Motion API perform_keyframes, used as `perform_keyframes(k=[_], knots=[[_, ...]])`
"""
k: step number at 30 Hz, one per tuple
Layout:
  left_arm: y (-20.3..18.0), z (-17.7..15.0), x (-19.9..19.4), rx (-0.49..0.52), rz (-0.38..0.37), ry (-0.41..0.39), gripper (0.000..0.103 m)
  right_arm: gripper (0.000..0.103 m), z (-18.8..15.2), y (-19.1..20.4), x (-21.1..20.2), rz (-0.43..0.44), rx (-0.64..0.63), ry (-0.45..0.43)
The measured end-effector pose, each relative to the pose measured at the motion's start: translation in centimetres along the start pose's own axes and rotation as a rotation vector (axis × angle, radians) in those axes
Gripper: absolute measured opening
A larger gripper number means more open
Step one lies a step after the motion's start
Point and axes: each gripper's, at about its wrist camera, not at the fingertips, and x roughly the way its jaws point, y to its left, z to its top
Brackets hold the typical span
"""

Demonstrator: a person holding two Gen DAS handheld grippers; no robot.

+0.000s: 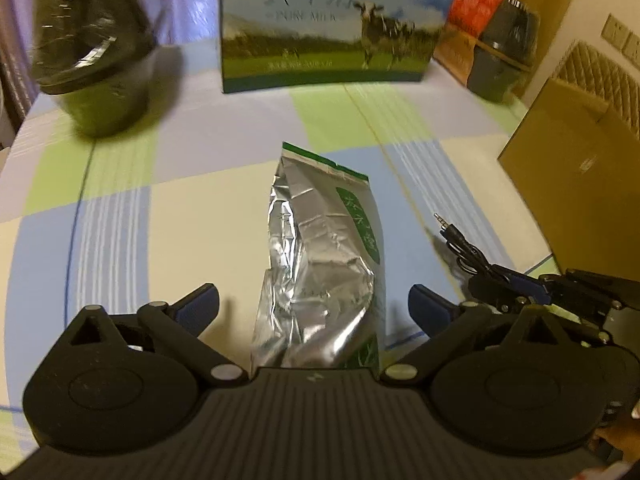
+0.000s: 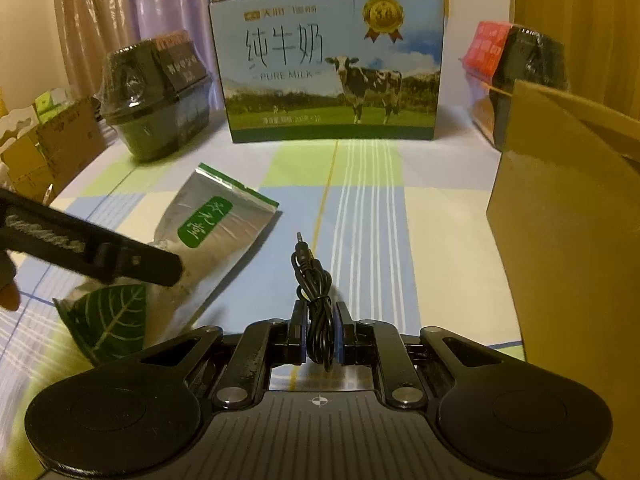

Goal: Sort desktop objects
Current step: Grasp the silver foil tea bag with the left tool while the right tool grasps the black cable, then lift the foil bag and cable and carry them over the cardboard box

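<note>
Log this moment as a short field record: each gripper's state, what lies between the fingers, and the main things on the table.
left gripper: open, fingers either side of the foil pouch
right gripper: shut on the black audio cable
foil pouch: lying flat on the checked tablecloth
milk carton box: upright at the back
brown cardboard box: on the right
black wrapped tubs: back left and back right

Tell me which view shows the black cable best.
The right wrist view: the cable runs straight up the centre, plug tip sharp, pinched between the right gripper pads. The left wrist view shows the cable only at its right side, partly hidden behind that gripper, beyond the foil pouch.
</note>
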Motion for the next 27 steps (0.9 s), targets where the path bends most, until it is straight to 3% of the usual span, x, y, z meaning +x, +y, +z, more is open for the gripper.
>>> perform_keyframes(k=[4, 6, 15, 22, 27], knots=[[-0.3, 0.7, 1.7, 0.028, -0.012, 0.057, 0.084, 0.01, -0.2, 0.1, 0.5, 0.0, 0.0, 0.005], [-0.7, 0.9, 2.2, 0.047, -0.013, 0.071, 0.071, 0.01, -0.3, 0.2, 0.7, 0.002, -0.002, 0.008], [-2.1, -0.7, 1.0, 0.069, 0.011, 0.079, 0.049, 0.009, -0.6, 0.3, 0.3, 0.014, 0.001, 0.021], [-5.0, -7.2, -3.0, 0.049, -0.023, 0.124, 0.047, 0.009, -3.4, 0.4, -4.9, 0.037, 0.009, 0.042], [-8.4, -13.3, -6.9, 0.027, -0.045, 0.138, 0.047, 0.009, -7.6, 0.3, -10.6, 0.059, 0.02, 0.083]])
